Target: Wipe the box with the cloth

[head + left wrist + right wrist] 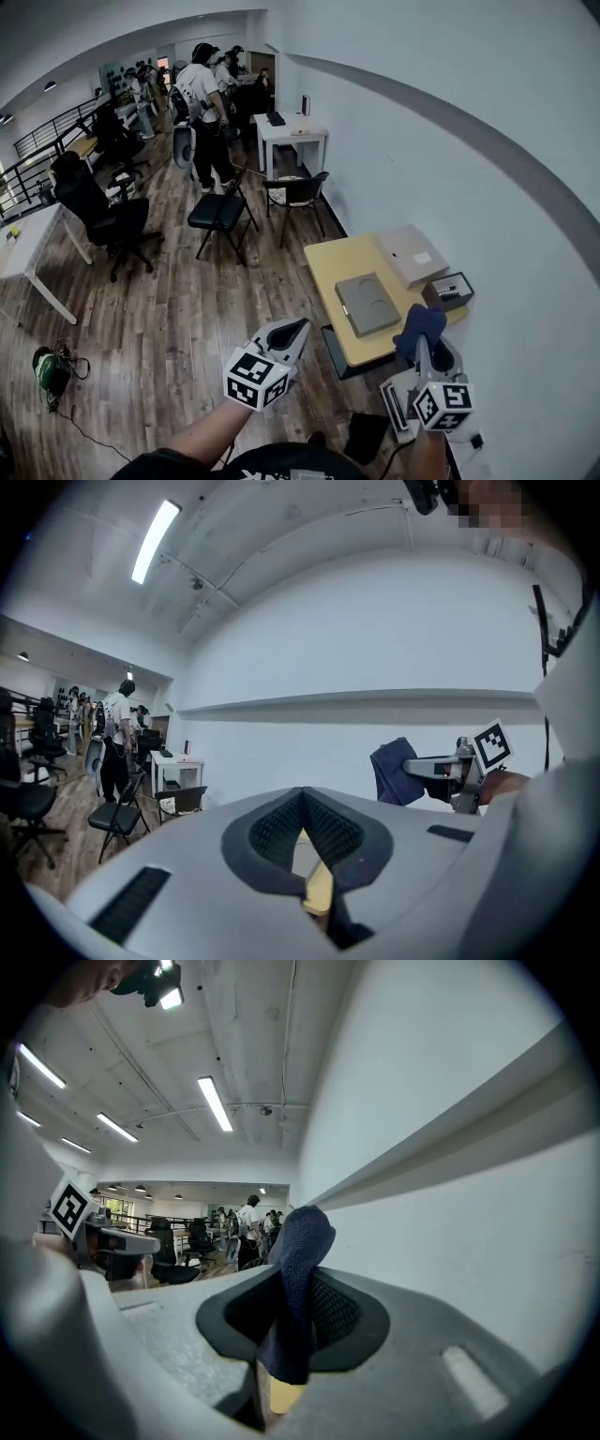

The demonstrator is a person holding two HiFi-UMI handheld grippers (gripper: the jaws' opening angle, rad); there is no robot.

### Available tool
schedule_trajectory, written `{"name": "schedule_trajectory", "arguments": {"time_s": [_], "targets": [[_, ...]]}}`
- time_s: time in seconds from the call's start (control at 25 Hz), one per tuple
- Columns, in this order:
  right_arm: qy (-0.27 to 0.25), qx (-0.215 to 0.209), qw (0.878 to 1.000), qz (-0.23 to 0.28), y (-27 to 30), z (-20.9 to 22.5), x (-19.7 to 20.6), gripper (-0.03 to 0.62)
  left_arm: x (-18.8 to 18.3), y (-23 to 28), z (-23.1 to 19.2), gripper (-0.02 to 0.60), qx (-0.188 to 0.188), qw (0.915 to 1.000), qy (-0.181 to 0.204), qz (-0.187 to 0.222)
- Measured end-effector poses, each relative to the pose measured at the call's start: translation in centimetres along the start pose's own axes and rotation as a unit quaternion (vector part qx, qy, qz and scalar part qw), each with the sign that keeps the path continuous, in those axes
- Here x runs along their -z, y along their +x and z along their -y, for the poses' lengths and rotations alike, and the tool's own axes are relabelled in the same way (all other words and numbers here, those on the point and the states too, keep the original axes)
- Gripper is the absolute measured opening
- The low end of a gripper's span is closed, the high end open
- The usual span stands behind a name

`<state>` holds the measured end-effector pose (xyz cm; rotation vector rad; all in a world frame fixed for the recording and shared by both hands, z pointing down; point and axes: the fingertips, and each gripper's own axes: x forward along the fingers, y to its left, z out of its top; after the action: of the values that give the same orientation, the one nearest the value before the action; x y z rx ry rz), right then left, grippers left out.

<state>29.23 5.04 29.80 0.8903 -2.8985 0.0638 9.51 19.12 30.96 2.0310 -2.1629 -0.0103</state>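
Dark blue cloth shows in the head view, bunched in the jaws of the right gripper, which is raised over the near end of a pale yellow table set against the white wall. Three boxes lie on that table: a flat beige cardboard box at the far end, a flat grey box with two round hollows in its top nearer the person, and a small dark box by the wall. The cloth hangs just beside the small dark box and to the right of the flat grey box. It appears to touch neither. The left gripper is held off the table's near left corner, well apart from the cloth. Only this view shows the boxes.

In the left gripper view, the left gripper has its ribbed pads pressed together at the tips with nothing between them. A sliver of yellow table shows below them. At the right, the right gripper carries the cloth against the wall.

The right gripper view shows the right gripper pinching the cloth, whose folded end stands up above the pads. The left gripper is at the left edge, with people and black office chairs far behind.
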Motion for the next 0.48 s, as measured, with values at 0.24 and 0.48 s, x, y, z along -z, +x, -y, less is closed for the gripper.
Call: {"name": "schedule_trajectory", "arguments": {"time_s": [0.24, 0.48], "targets": [[0.003, -0.014, 1.0, 0.004, 2.3, 3.3, -0.2, 0.081, -0.5, 3.5, 0.2, 0.002, -0.018, 0.9998, -0.001, -0.005], [0.005, -0.023, 1.0, 0.005, 4.7, 6.3, 0.3, 0.081, -0.9, 7.2, 0.6, 0.002, -0.024, 0.9997, 0.003, -0.002]]}}
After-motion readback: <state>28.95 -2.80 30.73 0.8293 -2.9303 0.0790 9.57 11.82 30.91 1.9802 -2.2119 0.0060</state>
